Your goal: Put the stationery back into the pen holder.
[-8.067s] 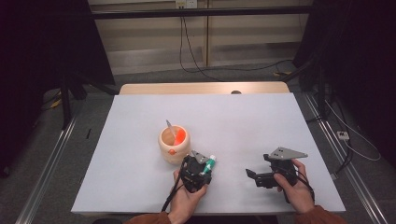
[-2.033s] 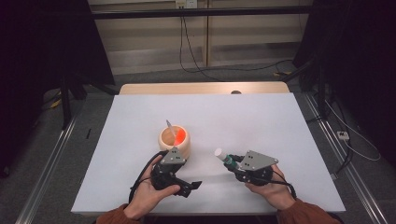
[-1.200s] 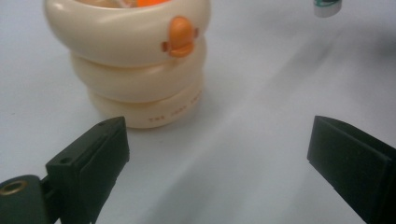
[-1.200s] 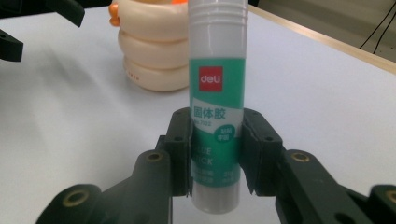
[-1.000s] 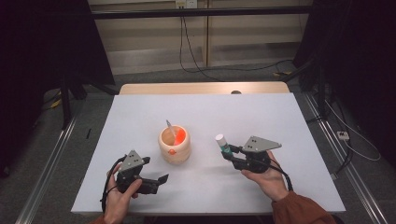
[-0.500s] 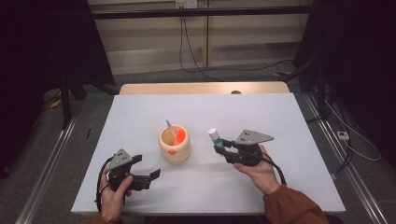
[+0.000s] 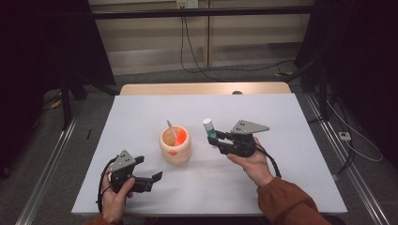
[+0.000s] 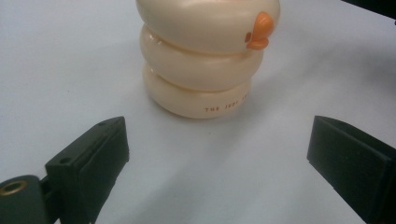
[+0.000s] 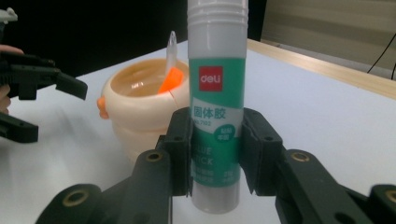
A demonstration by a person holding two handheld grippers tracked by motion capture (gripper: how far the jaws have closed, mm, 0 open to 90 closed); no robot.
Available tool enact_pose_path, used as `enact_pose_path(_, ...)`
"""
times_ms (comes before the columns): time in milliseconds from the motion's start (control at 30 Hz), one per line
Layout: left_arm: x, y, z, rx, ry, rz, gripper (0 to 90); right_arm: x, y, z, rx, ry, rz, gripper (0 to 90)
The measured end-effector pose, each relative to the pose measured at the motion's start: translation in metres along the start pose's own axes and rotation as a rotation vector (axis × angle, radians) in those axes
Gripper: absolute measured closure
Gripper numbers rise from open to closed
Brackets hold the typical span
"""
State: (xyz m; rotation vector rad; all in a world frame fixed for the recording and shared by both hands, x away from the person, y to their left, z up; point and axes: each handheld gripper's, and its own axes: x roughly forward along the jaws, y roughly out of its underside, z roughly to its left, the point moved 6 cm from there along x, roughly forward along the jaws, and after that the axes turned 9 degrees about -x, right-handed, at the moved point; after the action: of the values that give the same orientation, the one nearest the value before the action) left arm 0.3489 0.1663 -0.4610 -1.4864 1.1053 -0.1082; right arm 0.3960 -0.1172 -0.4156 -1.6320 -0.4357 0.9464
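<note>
A cream duck-shaped holder [image 7: 175,143] stands mid-table with an orange item and a clear-capped pen inside. In the right gripper view the holder [image 9: 140,109] sits behind a green and white glue stick [image 9: 217,102]. My right gripper [image 7: 213,139] is shut on the glue stick [image 7: 209,129], holding it upright just right of the holder and above the table. At the front left my left gripper [image 7: 150,180] is open with nothing between its jaws. It points at the holder [image 8: 205,56], whose orange beak [image 8: 258,31] faces it.
The white table [image 7: 281,117] has free room at the right and back. A wooden edge [image 7: 202,88] runs along its far side. Cables lie on the floor behind, and metal rails flank the table.
My right gripper has carried the glue stick left and slightly up, closer to the holder. Over the last second my left gripper slid a little left, then stayed at the front left, open.
</note>
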Motion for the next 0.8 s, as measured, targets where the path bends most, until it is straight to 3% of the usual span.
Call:
enact_pose_path(567,0.001,0.001,0.0,-0.003,-0.002,0.007,5.5,0.037,-0.026,0.009,0.022,-0.036,-0.058,66.6)
enact_pose_path(800,0.001,0.001,0.0,-0.002,-0.005,0.01,5.5,0.053,-0.039,0.026,0.005,-0.099,-0.069,66.6)
